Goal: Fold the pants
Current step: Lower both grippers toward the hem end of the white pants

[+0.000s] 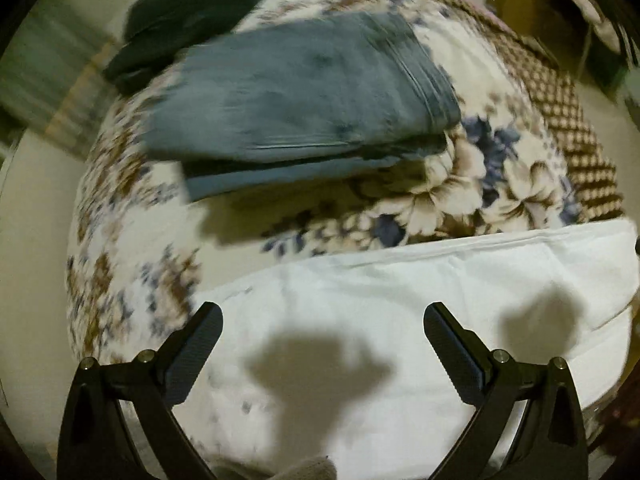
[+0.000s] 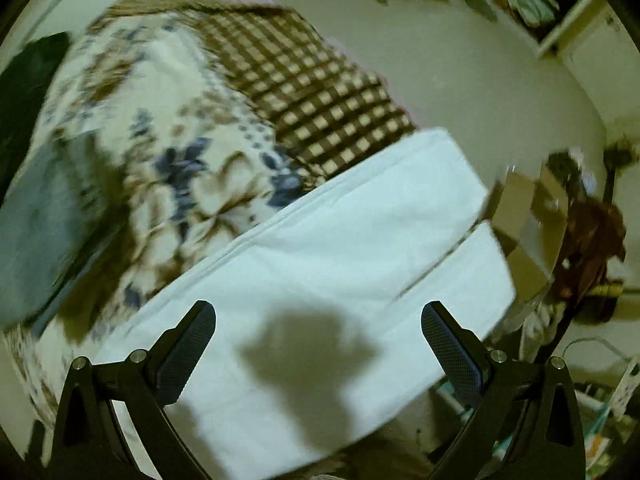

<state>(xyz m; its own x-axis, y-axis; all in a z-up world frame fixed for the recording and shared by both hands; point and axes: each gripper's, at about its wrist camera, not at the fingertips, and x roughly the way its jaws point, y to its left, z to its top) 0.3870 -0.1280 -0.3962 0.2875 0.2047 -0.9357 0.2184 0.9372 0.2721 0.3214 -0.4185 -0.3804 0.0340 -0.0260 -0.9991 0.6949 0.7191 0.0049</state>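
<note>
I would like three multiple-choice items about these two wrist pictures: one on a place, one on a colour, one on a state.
1. Where does the folded blue-grey denim pants lie?
A. on the floral blanket
B. on the white sheet
C. on the floor

2. What colour is the crumpled garment beyond the pants?
A. red
B. dark green
C. yellow

3. How does the left gripper stand?
A. shut on the pants
B. shut on the sheet
C. open, holding nothing

Answers:
1 A: the pants rest on the floral blanket, apart from the white sheet nearer the camera.
2 B: the garment shows dark green, partly tucked behind the pants' far corner.
3 C: its two black fingers are spread wide with only the sheet visible between them; the right gripper stands the same way.
</note>
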